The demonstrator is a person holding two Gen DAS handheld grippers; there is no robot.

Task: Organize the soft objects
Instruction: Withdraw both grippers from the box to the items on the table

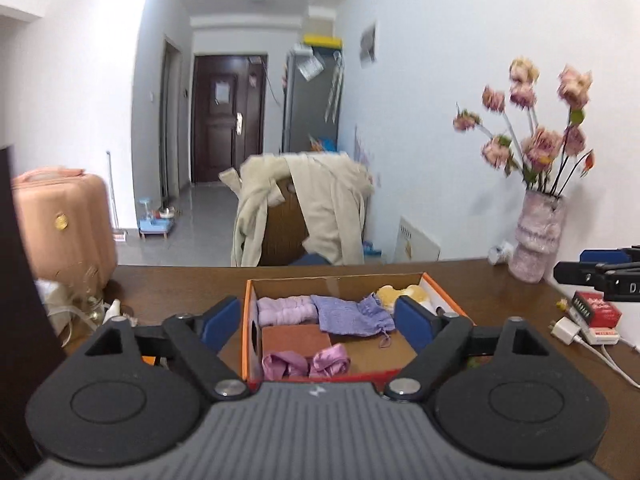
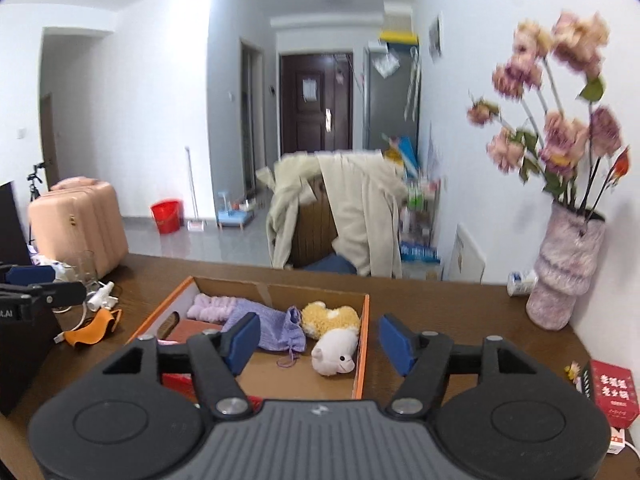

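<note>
- Your left gripper (image 1: 318,320) sits nearest the lens: its blue-padded fingers (image 1: 219,318) stand wide apart and hold nothing, framing the orange-edged cardboard box (image 1: 336,280) on the brown worktop (image 1: 180,280).
- Your right gripper (image 2: 318,344) likewise has its fingers (image 2: 244,342) parted and empty, with the box's right wall seen between them.
- Inside the box, along the far wall: a folded lilac towel (image 1: 284,309), a purple knitted drawstring pouch (image 1: 352,314) just beside it, and a yellow plush toy (image 2: 330,318) at the right end.
- Nearer you in the box: a brown pad (image 1: 296,340), a crumpled pink satin cloth (image 1: 306,364) at the near wall, and a white plush toy (image 2: 336,354) touching the yellow one.
- Outside the box: an orange fabric piece (image 2: 90,326) lies on the worktop to the left; a mottled pink vase (image 2: 566,268) of flowers and a red carton (image 2: 610,398) stand to the right.
</note>
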